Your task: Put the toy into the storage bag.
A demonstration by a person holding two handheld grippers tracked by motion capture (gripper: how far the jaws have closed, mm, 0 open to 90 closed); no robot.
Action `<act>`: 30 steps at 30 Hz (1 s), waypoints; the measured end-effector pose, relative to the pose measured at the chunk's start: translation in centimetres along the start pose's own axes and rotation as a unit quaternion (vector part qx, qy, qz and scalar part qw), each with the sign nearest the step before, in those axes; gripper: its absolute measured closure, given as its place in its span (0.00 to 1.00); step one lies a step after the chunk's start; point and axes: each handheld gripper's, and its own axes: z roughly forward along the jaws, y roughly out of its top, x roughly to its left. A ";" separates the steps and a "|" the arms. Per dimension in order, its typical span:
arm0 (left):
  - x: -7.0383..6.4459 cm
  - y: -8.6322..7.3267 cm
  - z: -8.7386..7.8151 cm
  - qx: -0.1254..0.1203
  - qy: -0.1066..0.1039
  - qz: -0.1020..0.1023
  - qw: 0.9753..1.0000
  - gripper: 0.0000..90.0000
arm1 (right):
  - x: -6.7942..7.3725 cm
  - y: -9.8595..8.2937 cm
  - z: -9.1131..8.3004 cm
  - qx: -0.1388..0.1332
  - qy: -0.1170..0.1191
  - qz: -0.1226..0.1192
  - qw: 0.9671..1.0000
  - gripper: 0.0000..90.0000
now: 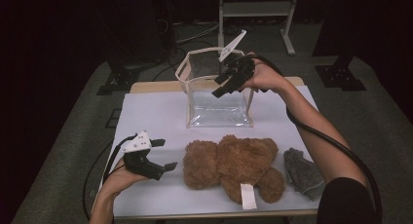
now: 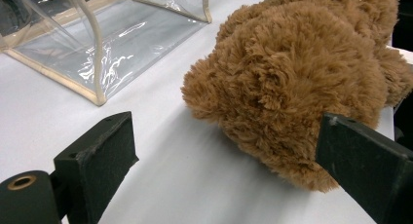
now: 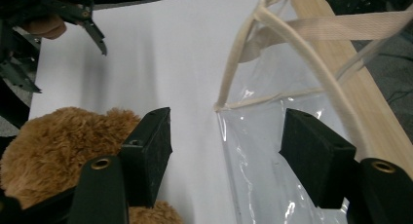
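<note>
A brown teddy bear (image 1: 234,165) lies on the white table (image 1: 146,112) near the front edge, a white tag at its lower end. My left gripper (image 1: 168,154) stands open just left of the bear's head, not touching it. In the left gripper view the bear (image 2: 292,78) lies ahead, close to the right jaw. A clear plastic bag (image 1: 219,87) with cream trim stands upright at the back middle. My right gripper (image 1: 218,86) hangs open above the bag's right side. In the right gripper view the bag's cream rim (image 3: 272,63) runs between the open jaws.
A grey cloth (image 1: 302,173) lies at the front right, beside the bear. A wooden board edge (image 1: 151,86) runs along the table's back. White frame legs (image 1: 287,34) stand on the floor behind. The left half of the table is bare.
</note>
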 end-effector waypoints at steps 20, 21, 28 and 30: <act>0.3 -0.2 0.3 0.008 -0.008 -0.002 1.000 0.08 | -5.6 0.8 0.7 0.031 -0.029 0.037 0.998 0.43; 0.3 -0.3 0.3 0.009 -0.009 -0.002 1.000 0.08 | -5.8 0.6 0.9 0.033 -0.028 0.040 0.998 0.45; 0.2 -0.3 0.5 0.010 -0.013 -0.003 1.000 0.08 | -6.5 -0.3 2.1 0.057 -0.026 0.054 0.997 0.61; 0.2 -0.4 0.6 0.013 -0.014 -0.003 1.000 0.08 | -6.3 -0.4 2.5 0.067 -0.028 0.048 0.996 0.67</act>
